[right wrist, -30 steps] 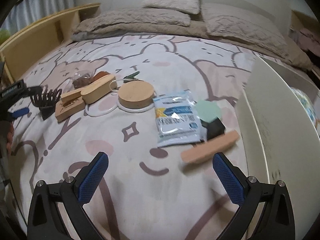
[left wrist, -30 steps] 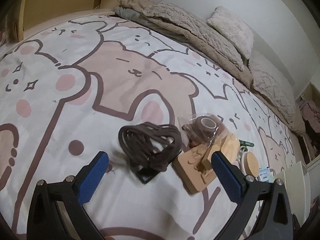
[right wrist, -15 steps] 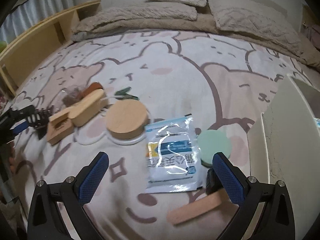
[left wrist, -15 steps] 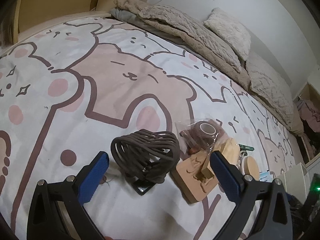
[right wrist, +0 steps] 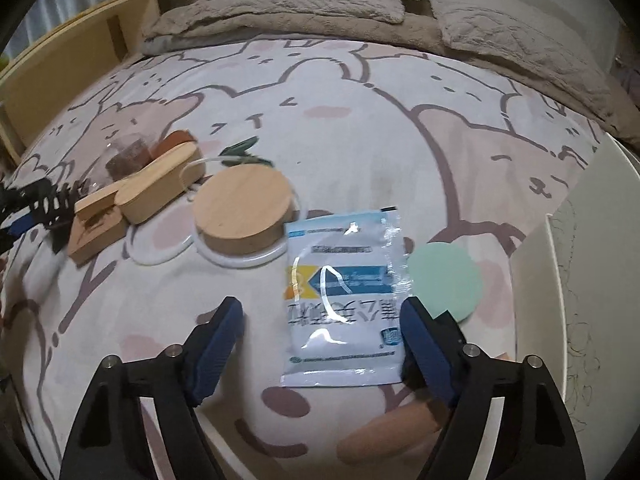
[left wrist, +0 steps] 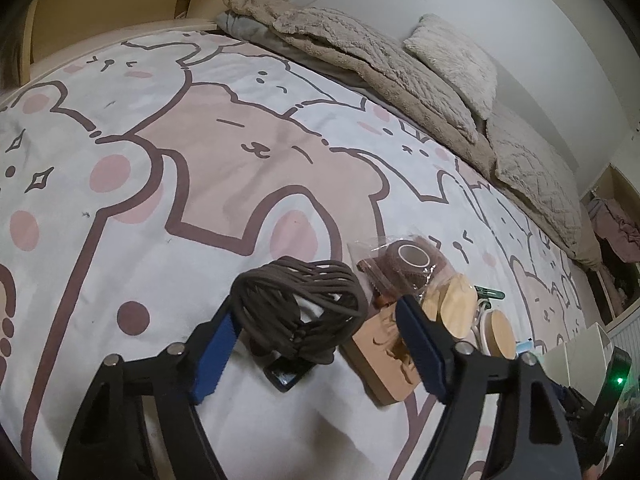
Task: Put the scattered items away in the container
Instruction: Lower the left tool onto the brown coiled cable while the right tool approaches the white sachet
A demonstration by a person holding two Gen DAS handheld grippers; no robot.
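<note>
On the bed, over a bedspread (left wrist: 168, 128) printed with cartoon bears, the scattered items lie in a loose row. Left wrist view: the left gripper (left wrist: 316, 344) points down at a bundle of dark brown hair ties (left wrist: 300, 308) on a black card. Its jaws are closing, about two-thirds apart; the bundle sits between the blue pads (left wrist: 214, 352), and the left pad appears to meet the bundle's edge, while the right pad stands clear of it, in front of a carved wooden block (left wrist: 380, 364). Nothing is lifted. Beyond the block lie a clear bag holding a brown tape roll (left wrist: 408, 258), a wooden paddle (left wrist: 456, 304) and a round wooden lid (left wrist: 500, 332).

Right wrist view: the right gripper (right wrist: 320, 336) hovers over a pale blue sachet (right wrist: 344, 304) lying flat on the bedspread. Its jaws are closing, still wide; the sachet's lower half lies between them, and neither pad clearly presses on it. A mint-green disc (right wrist: 444, 276) lies just beside the sachet's right edge, partly behind the right pad. A tan wooden piece (right wrist: 384, 436) lies near the lower edge, blurred. The white container (right wrist: 560, 264) stands at the right, its wall near the disc. To the left, the round wooden lid (right wrist: 244, 208) rests on a white ring, with the paddle (right wrist: 160, 184) and block (right wrist: 96, 228) beyond it. Beige blankets and pillows (right wrist: 360, 0) lie at the head of the bed.
</note>
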